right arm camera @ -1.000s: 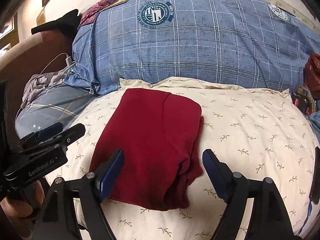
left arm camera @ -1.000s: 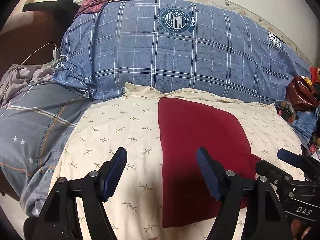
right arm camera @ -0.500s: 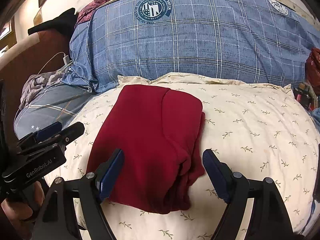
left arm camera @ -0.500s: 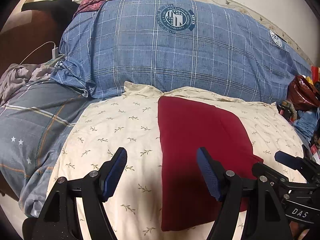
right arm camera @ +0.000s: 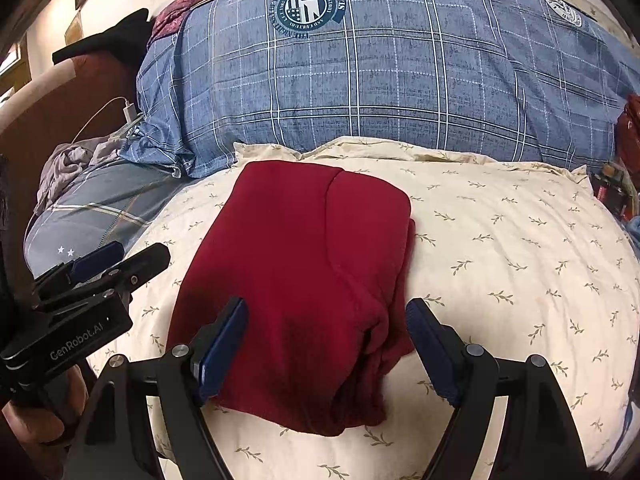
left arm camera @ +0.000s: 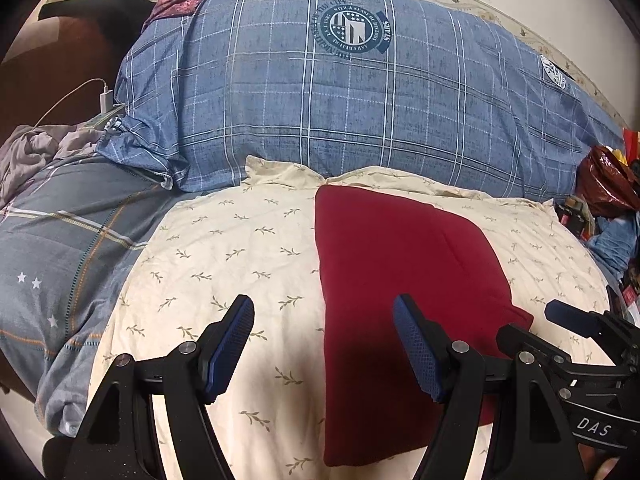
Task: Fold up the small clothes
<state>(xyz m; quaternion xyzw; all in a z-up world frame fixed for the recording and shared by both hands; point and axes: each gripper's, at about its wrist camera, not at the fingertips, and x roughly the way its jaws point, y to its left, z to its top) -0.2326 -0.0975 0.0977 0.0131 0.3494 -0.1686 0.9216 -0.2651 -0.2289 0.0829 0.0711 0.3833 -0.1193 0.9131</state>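
Both grippers, left gripper and right gripper, hang spread and empty over a folded dark red garment, whose loose bunched right edge could spill open if snagged

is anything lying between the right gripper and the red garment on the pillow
Nothing visible does. The right gripper hangs with its jaws open directly over the near end of the red garment, which lies bare on the cream pillow.

In the left wrist view, the near corner of the red garment is hidden behind the gripper finger. The crest's lettering is too small to read.
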